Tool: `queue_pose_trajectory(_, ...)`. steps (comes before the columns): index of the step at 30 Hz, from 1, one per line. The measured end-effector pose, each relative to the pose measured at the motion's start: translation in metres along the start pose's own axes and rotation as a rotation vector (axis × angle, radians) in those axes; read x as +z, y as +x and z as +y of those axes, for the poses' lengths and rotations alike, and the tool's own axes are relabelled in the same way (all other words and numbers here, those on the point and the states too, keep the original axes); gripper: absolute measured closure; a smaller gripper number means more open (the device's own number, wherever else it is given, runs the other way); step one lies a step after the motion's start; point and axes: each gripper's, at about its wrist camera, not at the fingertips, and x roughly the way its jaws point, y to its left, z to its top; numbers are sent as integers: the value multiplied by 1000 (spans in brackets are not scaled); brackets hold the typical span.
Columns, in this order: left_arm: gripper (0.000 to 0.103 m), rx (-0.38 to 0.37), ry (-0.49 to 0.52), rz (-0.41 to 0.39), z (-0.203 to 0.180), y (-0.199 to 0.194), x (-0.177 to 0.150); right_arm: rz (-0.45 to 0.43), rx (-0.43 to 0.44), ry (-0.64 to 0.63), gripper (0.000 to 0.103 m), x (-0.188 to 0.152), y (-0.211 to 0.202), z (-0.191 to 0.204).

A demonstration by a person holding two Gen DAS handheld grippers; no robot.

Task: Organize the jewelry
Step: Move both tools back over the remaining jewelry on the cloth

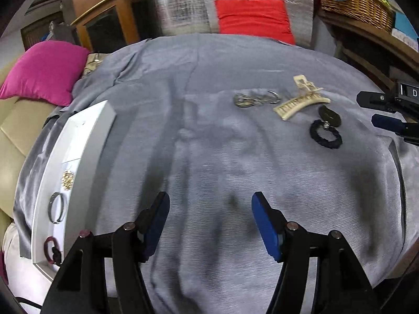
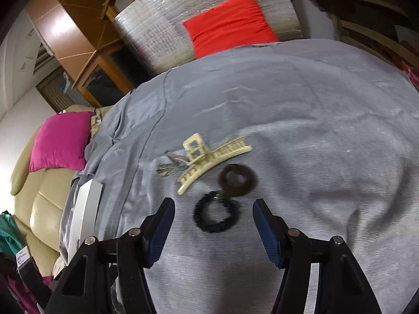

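A cream hair claw, a silver chain piece, a black beaded bracelet and a dark brown scrunchie lie together on the grey cloth. A white tray at the left holds a gold piece, a silver bangle and a dark red ring. My left gripper is open over bare cloth. My right gripper is open just short of the black bracelet, and shows at the right edge of the left wrist view.
A pink cushion lies on a beige sofa left of the cloth. A red cushion leans on a silver padded panel behind. A wicker basket stands on a wooden shelf at the back right. A wooden cabinet is at back left.
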Motion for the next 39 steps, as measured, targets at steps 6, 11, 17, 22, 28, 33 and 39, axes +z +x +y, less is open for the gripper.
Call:
queue_pose_trajectory(6,37,-15,37,21,-24,7,2,1,-4,50,37,1,-7,-20)
queue_pose_trajectory(11,37,-13,48,26,-32,12,5,-12,7,85,37,4,-9,-27)
queue_pose_trajectory(17,37,-40,9,-12,-37,23,34,-24,49,163,37,15,0,-37)
queue_pose_trajectory(22,37,-72,-4,-38,-41,42,60,-16,54,206,39,23,11,-46)
queue_pose_trajectory(28,37,-68,-23,19,-36,72,75,23,85,241,39,27,22,-53)
queue_pose_trajectory(33,37,-72,-43,10,-23,74,89,62,88,243,39,28,35,-56)
queue_pose_trajectory(39,37,-63,-100,51,-4,91,95,77,131,269,39,31,45,-60)
